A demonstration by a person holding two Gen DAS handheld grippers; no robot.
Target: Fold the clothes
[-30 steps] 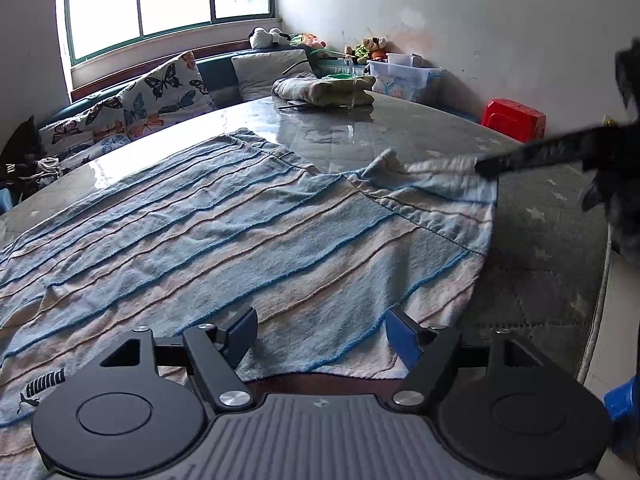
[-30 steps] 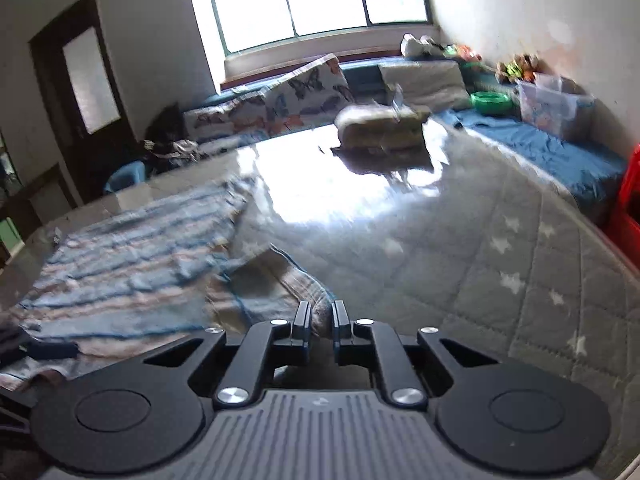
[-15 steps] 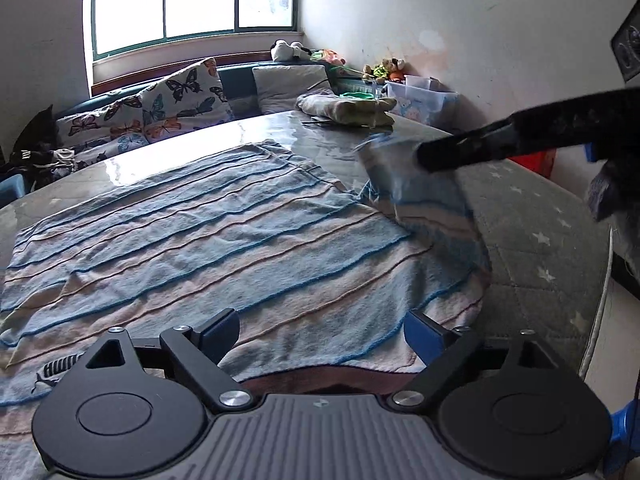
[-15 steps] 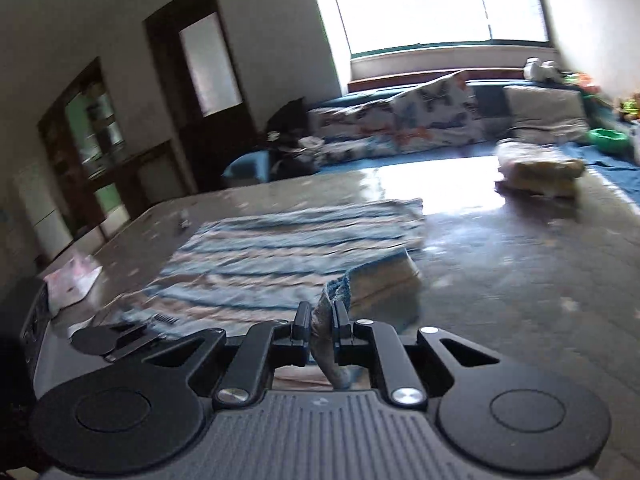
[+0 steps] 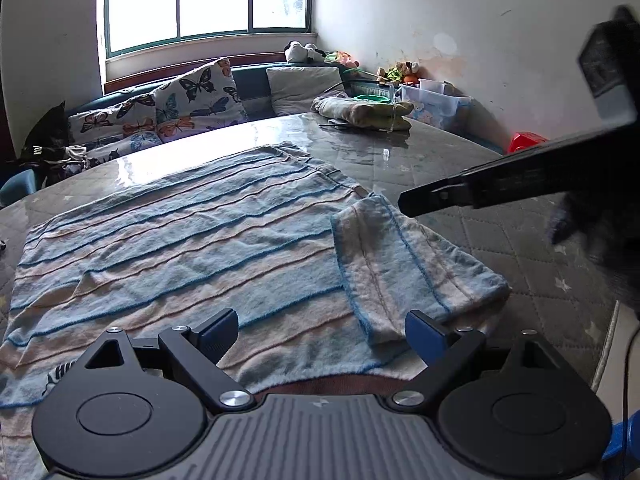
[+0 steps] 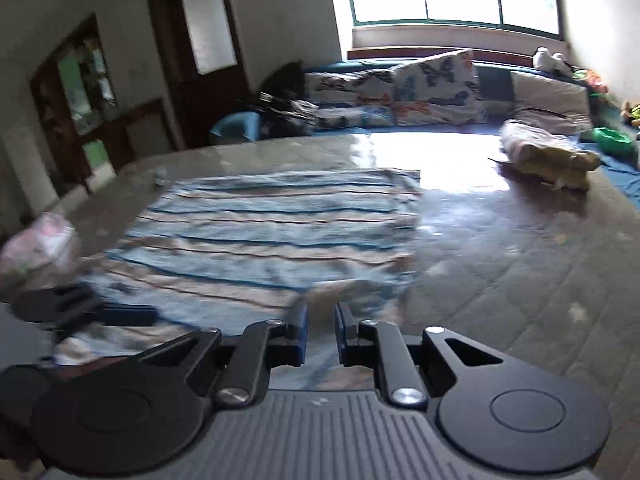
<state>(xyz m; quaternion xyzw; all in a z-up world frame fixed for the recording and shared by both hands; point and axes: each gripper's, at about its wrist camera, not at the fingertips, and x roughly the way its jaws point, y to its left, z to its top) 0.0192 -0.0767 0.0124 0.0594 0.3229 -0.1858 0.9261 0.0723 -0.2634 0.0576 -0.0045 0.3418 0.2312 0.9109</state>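
Left wrist view: your left gripper (image 5: 318, 334) gapes wide, empty, over the near hem of the striped garment (image 5: 180, 236) flat on the table (image 5: 400, 152). Folded flap (image 5: 404, 256) lies right of centre. Your right gripper (image 6: 321, 334), slightly parted, holding nothing, sits nearer the flap.

From my remote feed: butterfly-print cushions (image 5: 192, 96) line the bench under the window (image 5: 204, 0) — a rolled bundle of cloth (image 5: 364, 112) sits on the glossy desk (image 5: 400, 152), a clear plastic bin (image 5: 434, 102) and red stool (image 5: 524, 142) near the wall.
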